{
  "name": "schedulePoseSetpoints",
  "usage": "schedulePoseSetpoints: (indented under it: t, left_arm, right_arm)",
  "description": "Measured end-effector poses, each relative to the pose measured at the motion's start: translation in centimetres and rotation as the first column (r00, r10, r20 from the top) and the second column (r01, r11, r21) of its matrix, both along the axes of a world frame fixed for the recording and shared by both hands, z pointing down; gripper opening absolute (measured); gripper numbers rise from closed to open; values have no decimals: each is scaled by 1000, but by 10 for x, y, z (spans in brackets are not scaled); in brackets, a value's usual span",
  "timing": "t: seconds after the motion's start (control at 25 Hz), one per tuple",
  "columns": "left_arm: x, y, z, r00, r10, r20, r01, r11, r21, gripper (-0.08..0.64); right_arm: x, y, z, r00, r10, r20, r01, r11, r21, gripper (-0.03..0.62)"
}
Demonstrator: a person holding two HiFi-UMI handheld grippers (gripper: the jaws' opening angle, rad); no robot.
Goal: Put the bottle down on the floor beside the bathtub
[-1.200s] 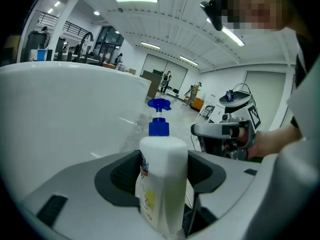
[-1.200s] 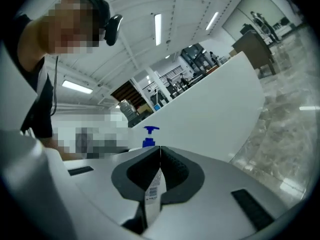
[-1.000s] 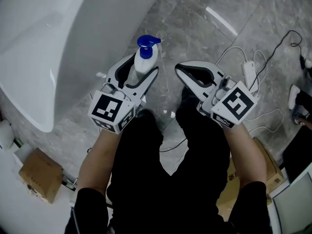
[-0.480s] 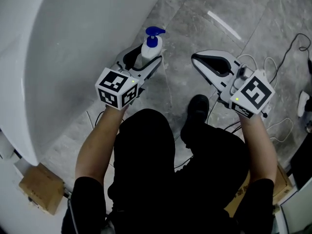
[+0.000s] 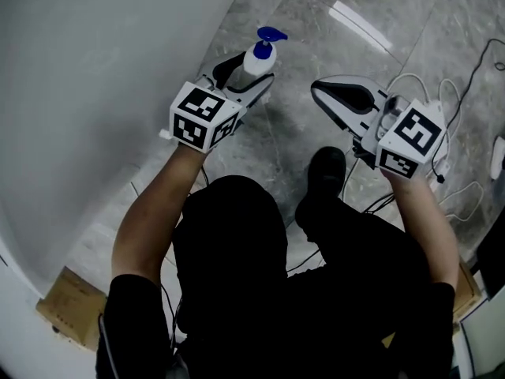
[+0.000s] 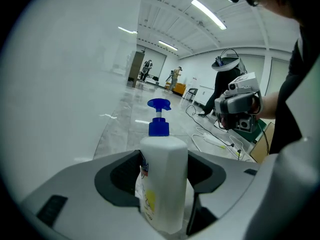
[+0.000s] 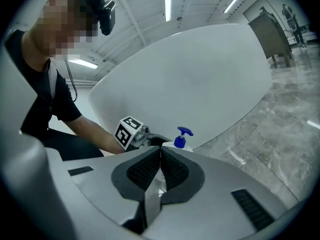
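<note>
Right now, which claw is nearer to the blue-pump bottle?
Left. The left claw is closed on the bottle, with a jaw on each side. The right claw, shut and empty, sits apart to the bottle's right.

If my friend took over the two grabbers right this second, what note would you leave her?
Left gripper: shut on the bottle, which stands upright between its jaws, blue pump on top.
Right gripper: shut, nothing in it, held off to the side.
Bottle: next to the white bathtub, over the grey floor; I cannot tell if its base touches down.
Done: bottle is beside the tub.
Left: set it on the floor, open the left jaws, pull away.
</note>
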State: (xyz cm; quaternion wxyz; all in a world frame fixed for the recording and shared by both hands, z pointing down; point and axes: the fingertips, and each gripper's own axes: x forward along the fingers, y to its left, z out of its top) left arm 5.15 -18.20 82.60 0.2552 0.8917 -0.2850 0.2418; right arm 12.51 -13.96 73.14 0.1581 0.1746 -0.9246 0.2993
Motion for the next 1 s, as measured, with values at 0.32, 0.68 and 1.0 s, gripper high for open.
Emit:
schedulePoseSetpoints:
  t: [0.32, 0.68, 1.0]
  left_arm:
    - [-6, -13, 39, 995, -94, 17, 93, 995, 37, 277]
    - [-6, -12, 52, 995, -97, 14, 96, 992, 77, 278]
    - [-10, 13, 50, 998, -41, 41, 37, 995, 87, 279]
  right_arm:
    - [2, 31, 15, 1000, -3, 4, 3, 997, -71, 29]
    - [18, 36, 8, 1000, 5, -4, -5, 995, -98, 29]
    - [11, 50, 1, 1000, -7, -21, 5, 997, -72, 29]
